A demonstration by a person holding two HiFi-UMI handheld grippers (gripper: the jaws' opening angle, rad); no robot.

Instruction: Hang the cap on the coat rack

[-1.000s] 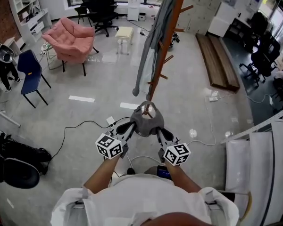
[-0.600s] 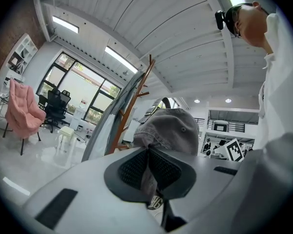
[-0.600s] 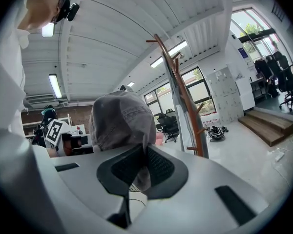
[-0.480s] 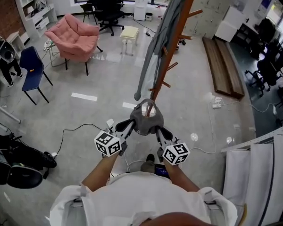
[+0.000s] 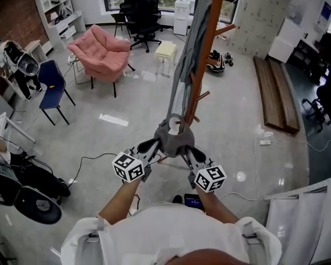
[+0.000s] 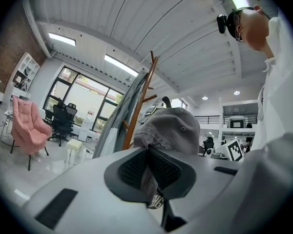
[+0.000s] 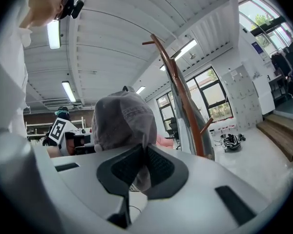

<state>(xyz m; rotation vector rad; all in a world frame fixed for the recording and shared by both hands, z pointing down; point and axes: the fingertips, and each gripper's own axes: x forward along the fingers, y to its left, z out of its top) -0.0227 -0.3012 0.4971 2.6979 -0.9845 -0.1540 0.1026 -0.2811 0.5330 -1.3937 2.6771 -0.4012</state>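
Grey cap clamped in the closed left hand-held gripper and right hand-held gripper, near wooden coat rack.

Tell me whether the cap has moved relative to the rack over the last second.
Yes. The cap has closed in on the rack: in the head view it sat just short of the pole's lower end before, and now it overlaps the pole.

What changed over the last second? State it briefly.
The cap has moved forward, closer to the coat rack. Unchanged: the left tool and right tool stay shut on the cap, and the grey garment still hangs on the rack.
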